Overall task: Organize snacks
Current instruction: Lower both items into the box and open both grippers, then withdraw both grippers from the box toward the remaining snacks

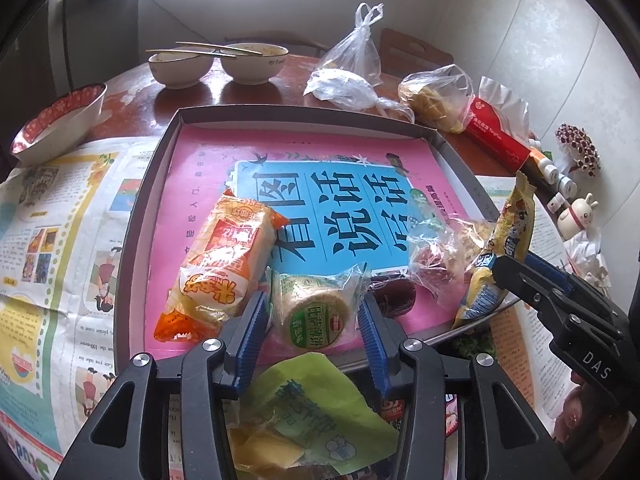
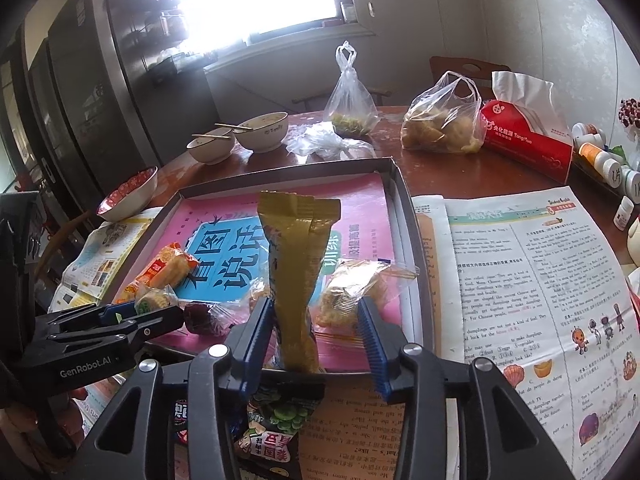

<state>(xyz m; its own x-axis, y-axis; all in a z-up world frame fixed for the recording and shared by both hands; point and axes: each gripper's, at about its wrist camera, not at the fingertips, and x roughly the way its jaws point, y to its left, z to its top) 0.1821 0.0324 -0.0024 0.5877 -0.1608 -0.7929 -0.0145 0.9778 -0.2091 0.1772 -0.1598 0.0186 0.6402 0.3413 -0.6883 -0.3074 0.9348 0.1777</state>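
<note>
Yellow snack (image 2: 294, 280) hides tray (image 2: 404, 200) contents.

The right gripper (image 2: 314, 322) is standing with its blue fingers (image 2: 256, 328) parted around an upright yellow snack packet (image 2: 294, 280); the left finger is touching the packet, the right one is apart from it. The packet is leaning on the near rim of a shallow grey tray (image 2: 404, 216) lined with a pink book cover (image 2: 360, 208). The left gripper (image 2: 156, 312) is reaching in from the left over a green-labelled round snack (image 2: 154, 298). Newspaper (image 2: 520, 280) is lying on the table (image 2: 460, 168) beside the tray.
</note>
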